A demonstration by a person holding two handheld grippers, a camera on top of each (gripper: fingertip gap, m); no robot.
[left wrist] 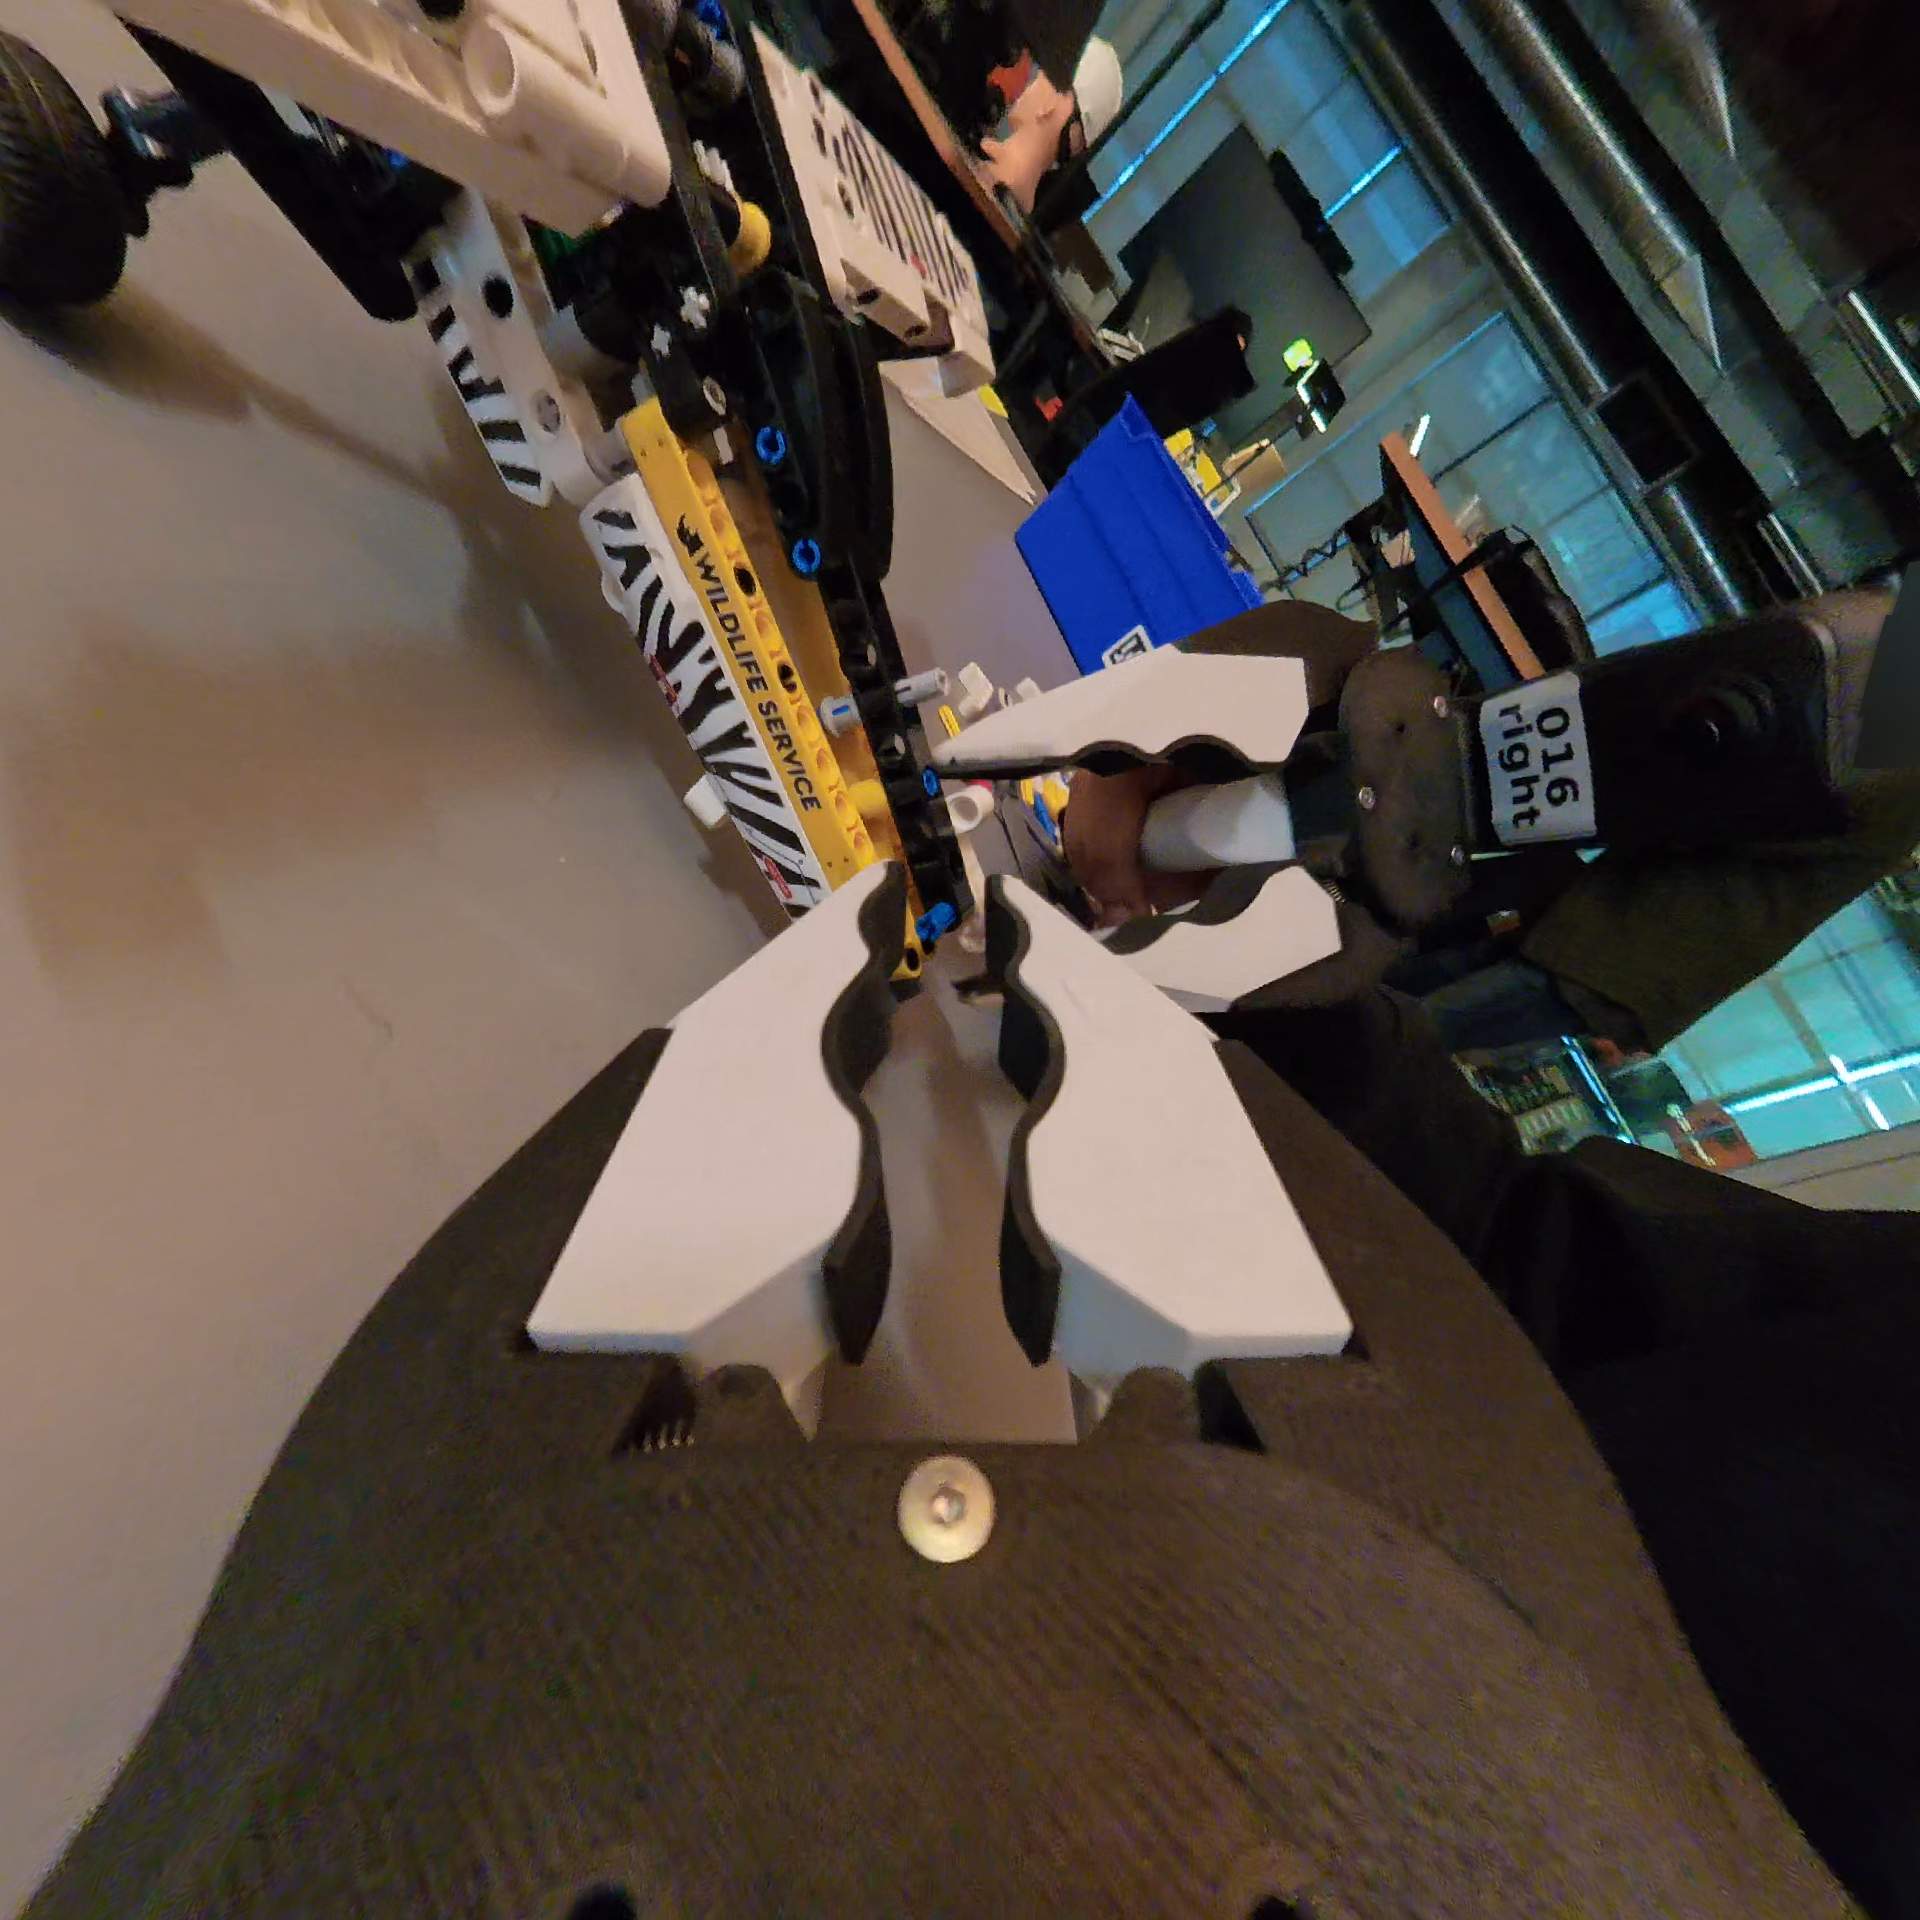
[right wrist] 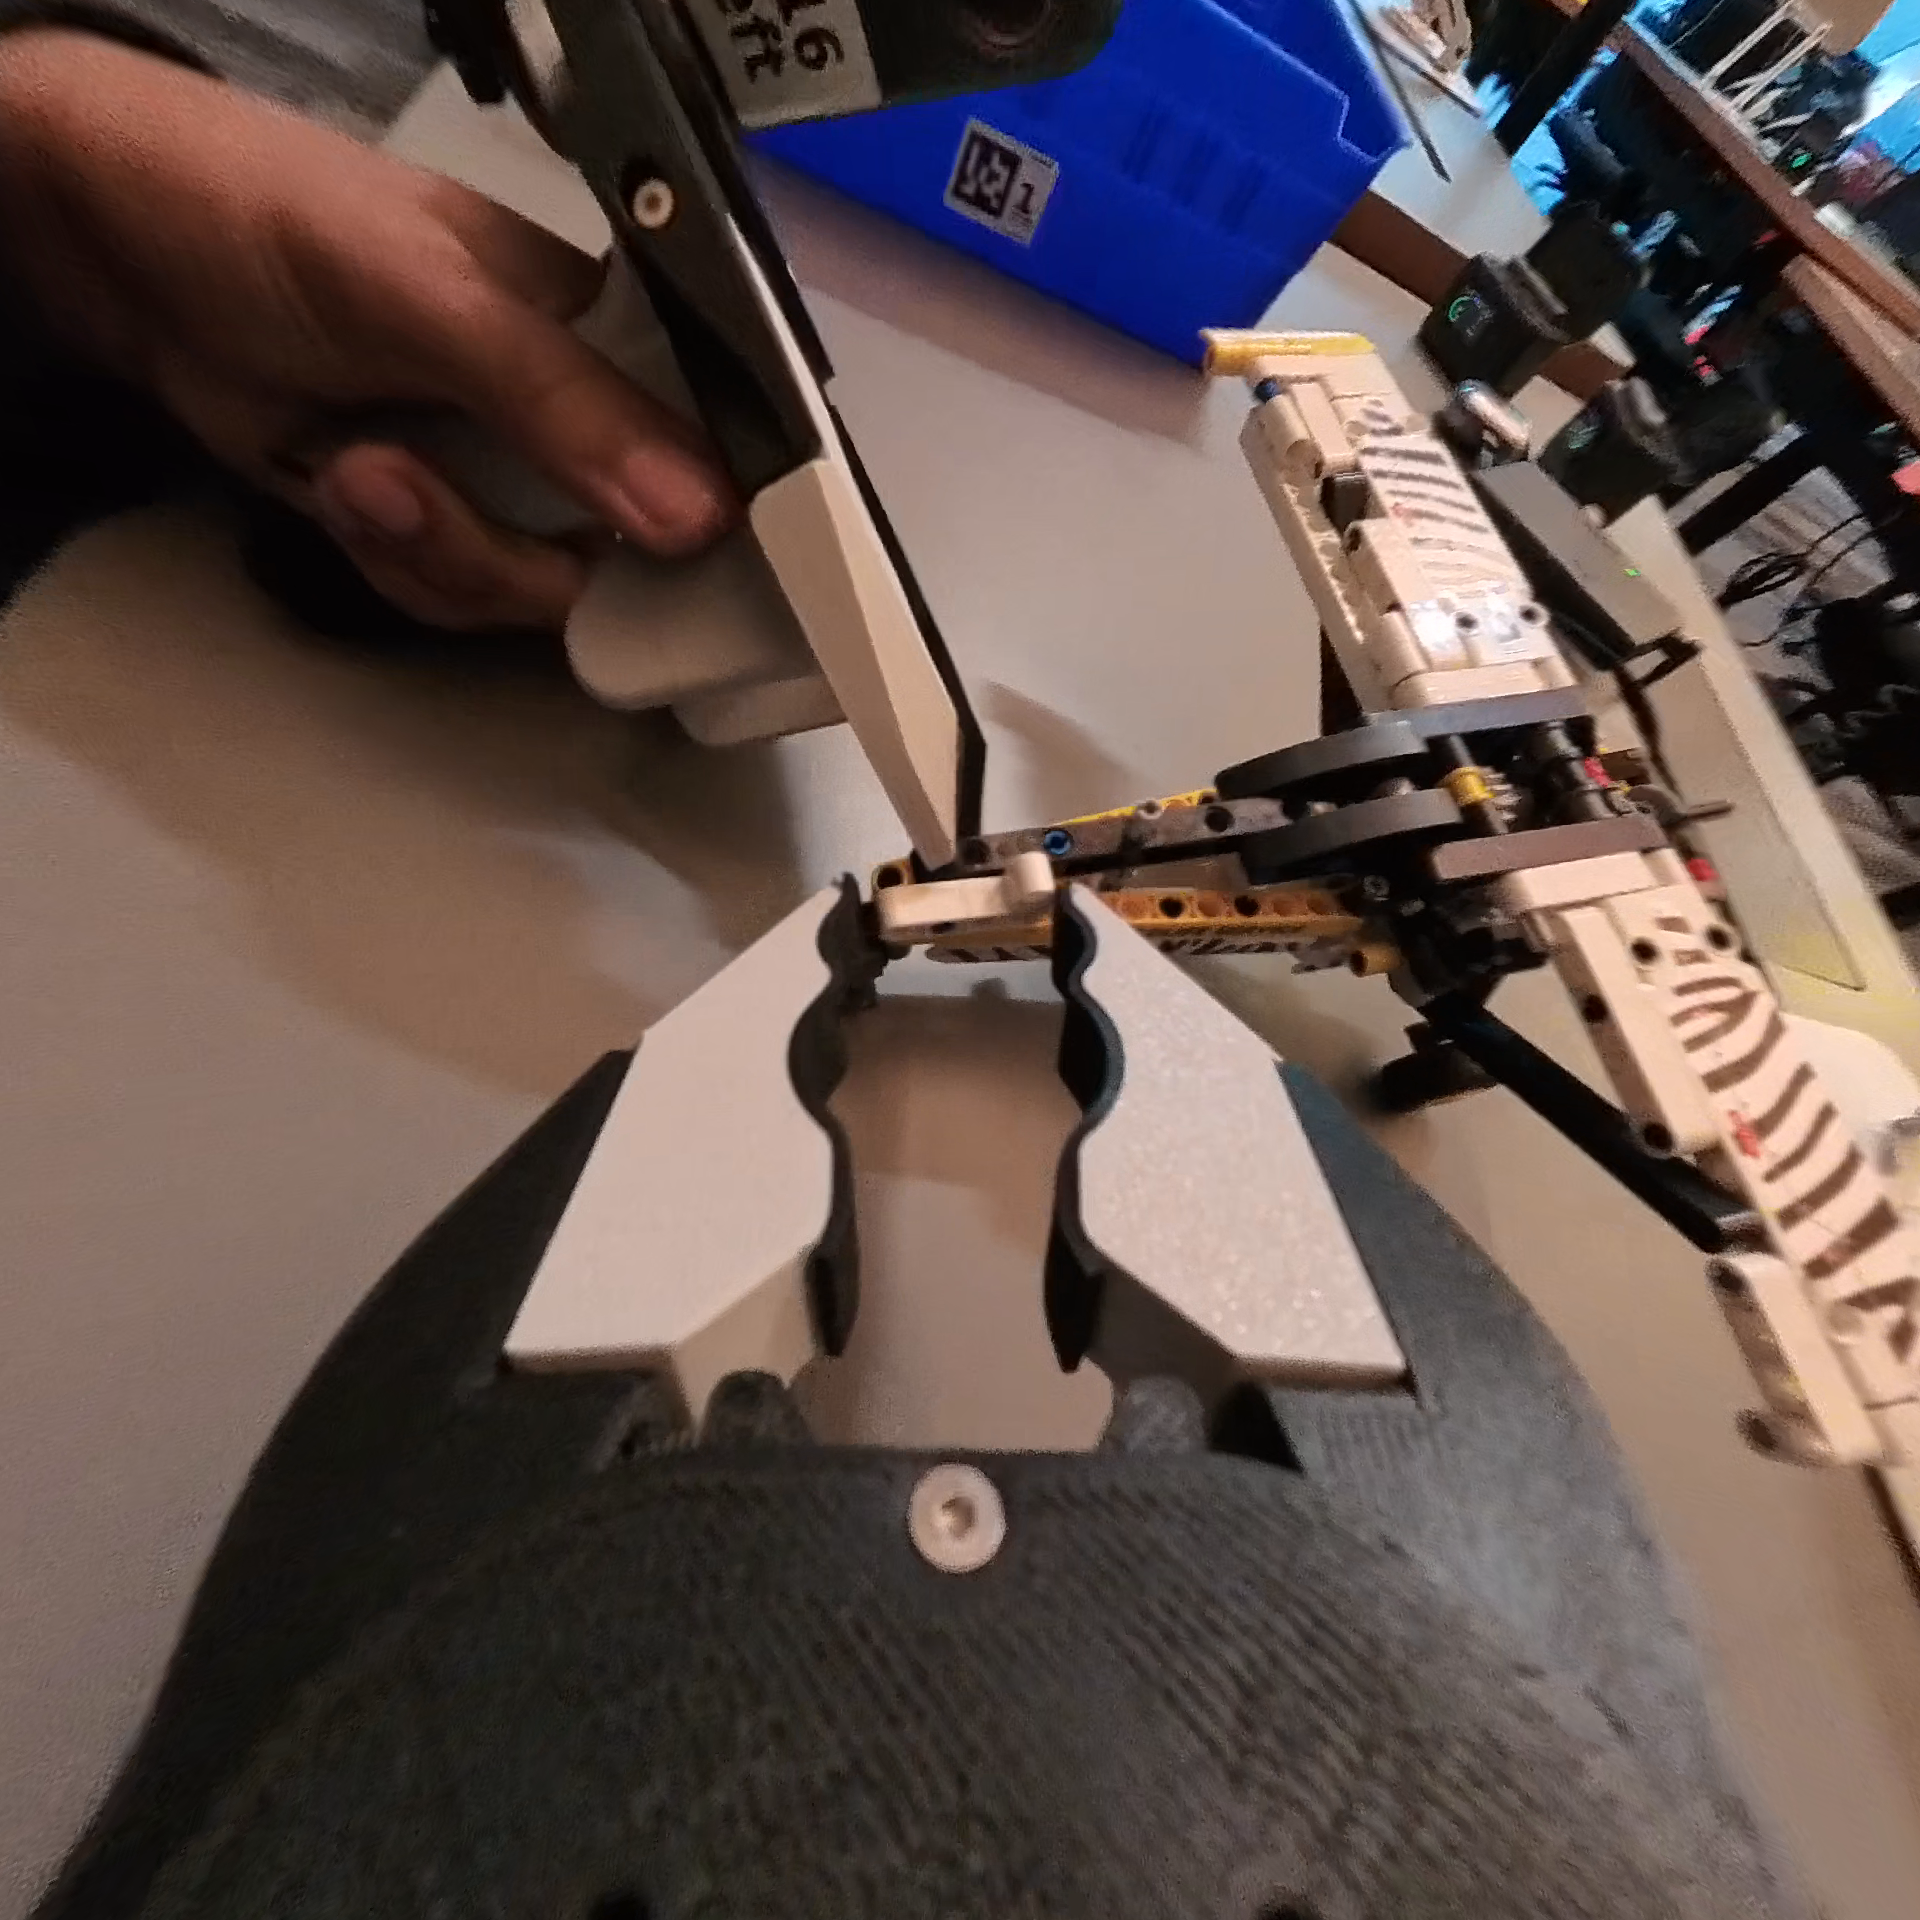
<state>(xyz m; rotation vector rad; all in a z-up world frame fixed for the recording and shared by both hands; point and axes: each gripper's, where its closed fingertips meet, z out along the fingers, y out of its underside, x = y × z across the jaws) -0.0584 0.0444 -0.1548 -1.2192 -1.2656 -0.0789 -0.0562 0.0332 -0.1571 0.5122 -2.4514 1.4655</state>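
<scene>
Grey tabletop (right wrist: 1091, 499), workshop clutter and windows behind. Brick-built vehicle (right wrist: 1475, 623) with zebra-striped white panels stands on it, its yellow-and-black beam end (right wrist: 1226, 899) sticking out toward both grippers. Left gripper (left wrist: 940, 914): jaws narrowly apart around the black beam tip; pad contact on the right side unclear. Right gripper (right wrist: 956, 935): jaws parted, white end piece (right wrist: 966, 902) between them, no clear clamp. Blue bin (right wrist: 1164, 177) sits behind, loose small parts (left wrist: 971, 691) beside the model.
</scene>
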